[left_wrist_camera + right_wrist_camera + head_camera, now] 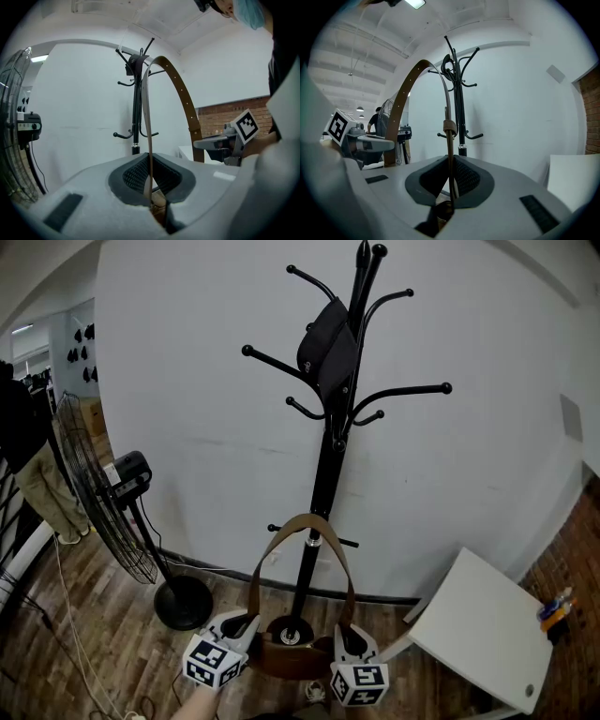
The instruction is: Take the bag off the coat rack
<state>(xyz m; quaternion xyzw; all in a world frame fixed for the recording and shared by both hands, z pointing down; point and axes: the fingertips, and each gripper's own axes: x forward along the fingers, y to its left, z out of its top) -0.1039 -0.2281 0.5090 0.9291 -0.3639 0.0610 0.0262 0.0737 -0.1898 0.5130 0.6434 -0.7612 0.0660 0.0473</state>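
Observation:
A black coat rack (pixel 323 474) stands against the white wall, with a black bag (pixel 328 352) hanging on its upper hooks. Low in front of its pole hangs a brown bag (pixel 295 654), held between both grippers. Its brown strap (pixel 305 521) loops up to the height of the rack's lower pegs; I cannot tell whether it rests on one. My left gripper (pixel 239 626) is shut on the strap's left end (pixel 146 131), and my right gripper (pixel 352 641) is shut on its right end (pixel 449 140). The strap arches between the two grippers in both gripper views.
A black standing fan (pixel 94 493) with a round base (pixel 183 601) is left of the rack. A white table (pixel 487 624) stands at the right by a brick wall. A person (pixel 28 446) stands far left. Cables (pixel 75 634) lie on the wooden floor.

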